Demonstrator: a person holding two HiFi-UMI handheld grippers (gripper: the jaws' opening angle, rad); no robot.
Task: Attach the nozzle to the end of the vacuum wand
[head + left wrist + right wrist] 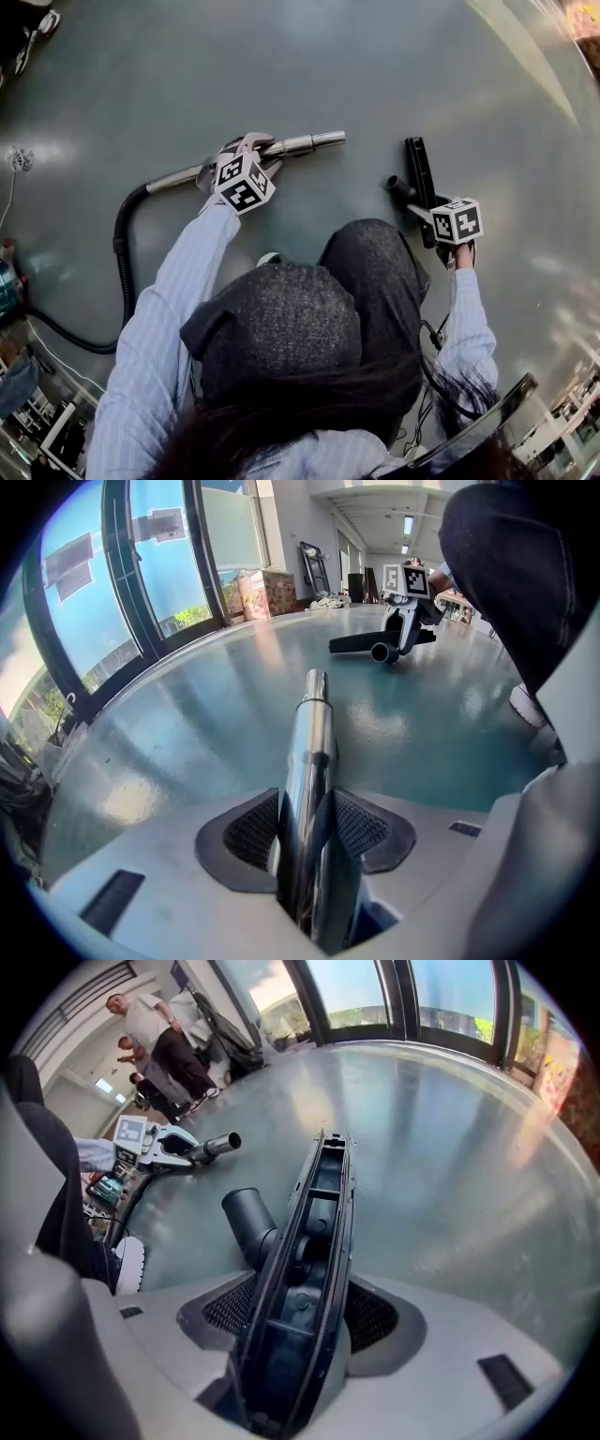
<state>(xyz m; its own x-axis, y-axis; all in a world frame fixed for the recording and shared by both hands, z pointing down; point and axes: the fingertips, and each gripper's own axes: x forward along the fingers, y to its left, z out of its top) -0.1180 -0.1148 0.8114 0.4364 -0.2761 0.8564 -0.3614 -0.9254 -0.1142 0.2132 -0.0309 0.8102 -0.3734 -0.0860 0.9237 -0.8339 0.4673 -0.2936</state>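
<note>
Head view shows the nozzle [419,178] at the right, low over the floor [375,75] or resting on it; which cannot be told. Its round neck [398,186] branches off toward the wand [300,144]. The wand lies along the floor to the left, with its open end [337,138] facing the nozzle and well apart from it. A black hose [122,262] curves away from the wand's rear end.

The right hand-held gripper [433,211] is closed on the nozzle body, one pad on each long side and the neck clear of the pads. The left hand-held gripper [253,150] is closed on the wand behind its stepped tip, with the tube seated between both pads.

Procedure, as judged from this layout:
1. Keep the wand steady with the left hand-held gripper and lift its tip slightly off the floor.
2. Bring the neck to the open end and set both on one axis before contact.
3. Push straight along that axis. A skewed approach is likely to jam the neck at the rim or to twist the nozzle in the pads.

Both sleeved arms reach forward and down from a crouch. Each hand-held gripper points steeply toward the floor, the left arm farther from the body than the right.
</note>
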